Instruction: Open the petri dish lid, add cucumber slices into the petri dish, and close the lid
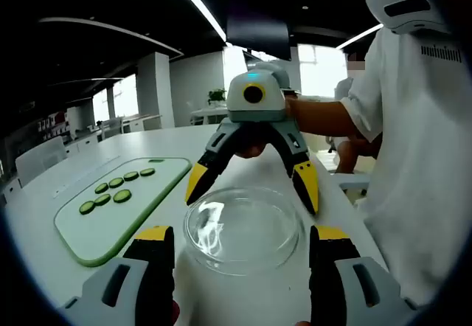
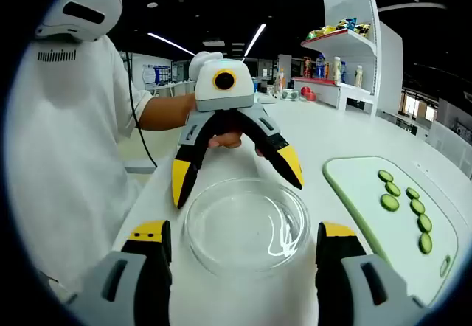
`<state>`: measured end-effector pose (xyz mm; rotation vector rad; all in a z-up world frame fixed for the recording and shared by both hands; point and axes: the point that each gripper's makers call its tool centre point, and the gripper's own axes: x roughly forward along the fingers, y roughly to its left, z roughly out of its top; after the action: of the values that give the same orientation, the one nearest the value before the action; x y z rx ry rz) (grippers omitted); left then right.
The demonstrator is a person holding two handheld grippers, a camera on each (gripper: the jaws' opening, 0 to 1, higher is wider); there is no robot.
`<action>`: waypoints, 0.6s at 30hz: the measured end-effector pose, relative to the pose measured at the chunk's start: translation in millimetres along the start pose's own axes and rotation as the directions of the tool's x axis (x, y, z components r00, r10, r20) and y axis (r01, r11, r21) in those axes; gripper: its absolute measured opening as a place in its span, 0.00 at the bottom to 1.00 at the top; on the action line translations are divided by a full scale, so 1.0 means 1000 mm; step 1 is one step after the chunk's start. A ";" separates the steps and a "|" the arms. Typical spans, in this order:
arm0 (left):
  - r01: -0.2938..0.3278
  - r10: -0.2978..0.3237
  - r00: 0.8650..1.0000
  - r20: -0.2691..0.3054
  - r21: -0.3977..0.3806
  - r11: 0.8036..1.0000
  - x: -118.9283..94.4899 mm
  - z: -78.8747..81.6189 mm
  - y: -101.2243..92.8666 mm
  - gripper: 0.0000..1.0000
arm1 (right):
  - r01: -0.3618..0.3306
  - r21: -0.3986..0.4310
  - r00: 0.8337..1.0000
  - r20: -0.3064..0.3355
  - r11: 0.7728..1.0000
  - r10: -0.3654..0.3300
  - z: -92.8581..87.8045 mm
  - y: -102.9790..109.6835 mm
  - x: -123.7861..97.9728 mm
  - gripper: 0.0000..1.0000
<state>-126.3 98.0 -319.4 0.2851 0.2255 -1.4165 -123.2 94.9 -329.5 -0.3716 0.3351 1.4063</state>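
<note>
Tabletop (image 1: 221, 138) surface is white and runs well past the petri dish (image 1: 243, 229) on the far side in both views; its near edge drops away beside the person's white shirt (image 1: 420, 164). The clear dish sits on the table, lid on as far as can be told, between the two grippers. A green-rimmed cutting board (image 1: 110, 208) lies beside the dish with bare table between them, and the cucumber slices (image 1: 114, 189) sit in two short rows on the board's far half.

Left gripper view shows the board to the left of the dish, with white chairs and a counter behind. Right gripper view shows the board (image 2: 369, 208) to the right, the slices (image 2: 409, 204) toward its outer edge, and a white shelf unit (image 2: 346, 38) stocked with bottles and packets at the back.

Left gripper (image 1: 242, 256) has its jaws spread wide, one yellow-tipped finger on each side of the dish rim, gripping nothing; contact with the glass cannot be confirmed. It appears opposite in the right gripper view (image 2: 236, 175), jaws splayed over the dish's (image 2: 247, 225) far rim. Right gripper (image 2: 243, 256) is likewise spread wide, straddling the near rim and holding nothing, and faces the left gripper view (image 1: 252, 186) with its tips close to the far rim.
</note>
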 end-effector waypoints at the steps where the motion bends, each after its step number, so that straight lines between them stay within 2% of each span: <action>1: 0.000 0.000 1.000 -0.002 0.001 1.000 0.000 0.000 0.000 0.75 | -0.002 -0.001 1.000 -0.001 1.000 0.002 0.000 0.000 0.000 0.80; 18: 0.035 -0.035 0.999 -0.028 0.008 0.999 0.007 -0.006 -0.002 0.75 | -0.027 -0.016 0.999 -0.022 0.999 0.027 -0.004 -0.002 0.003 0.78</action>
<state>-126.7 93.4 -327.7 0.3099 0.2484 -1.4494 -121.3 95.7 -334.8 -0.3972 0.3474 1.4334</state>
